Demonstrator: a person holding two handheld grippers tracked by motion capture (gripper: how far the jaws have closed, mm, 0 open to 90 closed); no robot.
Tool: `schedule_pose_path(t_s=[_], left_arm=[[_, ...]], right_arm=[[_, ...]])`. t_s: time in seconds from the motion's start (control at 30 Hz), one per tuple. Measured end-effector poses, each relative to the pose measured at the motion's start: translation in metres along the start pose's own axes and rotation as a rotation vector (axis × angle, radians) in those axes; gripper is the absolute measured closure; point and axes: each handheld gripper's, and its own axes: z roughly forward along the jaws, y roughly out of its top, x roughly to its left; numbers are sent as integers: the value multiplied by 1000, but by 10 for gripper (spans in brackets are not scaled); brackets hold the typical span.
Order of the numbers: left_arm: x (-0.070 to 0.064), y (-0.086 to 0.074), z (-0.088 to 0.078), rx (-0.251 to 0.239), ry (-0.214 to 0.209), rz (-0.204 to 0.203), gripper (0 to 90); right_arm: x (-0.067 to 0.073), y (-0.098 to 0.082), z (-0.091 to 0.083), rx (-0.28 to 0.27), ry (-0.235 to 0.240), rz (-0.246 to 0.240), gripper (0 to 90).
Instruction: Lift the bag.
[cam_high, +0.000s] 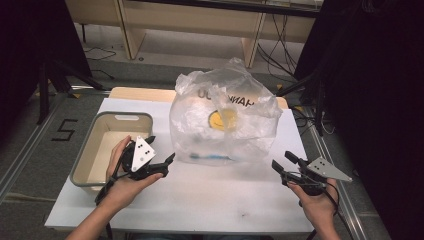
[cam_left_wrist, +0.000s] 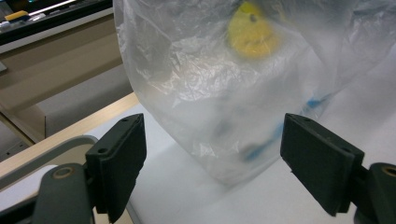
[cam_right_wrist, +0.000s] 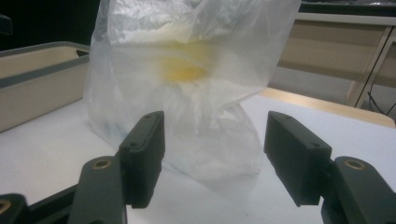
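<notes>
A clear plastic bag (cam_high: 222, 120) stands puffed up in the middle of the white table (cam_high: 200, 200). Through its film I make out a yellow round item (cam_high: 220, 120) and something blue (cam_high: 210, 157) near the bottom. The bag (cam_left_wrist: 224, 84) rises just ahead of my left gripper (cam_left_wrist: 212, 163), whose jaws stand wide apart, and the yellow item (cam_left_wrist: 252, 32) is high in that view. My left gripper (cam_high: 162, 150) sits at the bag's left side. My right gripper (cam_high: 282, 162) is open off the bag's lower right corner, facing the bag (cam_right_wrist: 187, 84) with nothing between the jaws (cam_right_wrist: 215, 158).
A grey-rimmed beige bin (cam_high: 107, 145) sits at the table's left, under my left hand; its rim (cam_right_wrist: 37, 51) shows in the right gripper view. Wooden furniture and cables lie beyond the table. Dark stands flank both sides.
</notes>
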Motion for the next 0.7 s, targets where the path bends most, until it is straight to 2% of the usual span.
schedule_pose_path(t_s=[0.23,0.7], left_arm=[[-2,-10,-2,17,-30,-2,224],[-5,-25,-3,56,-57,-1,224]], right_arm=[[2,-7,1,20,13,-7,390],[7,-22,2,68,43,-12,381]])
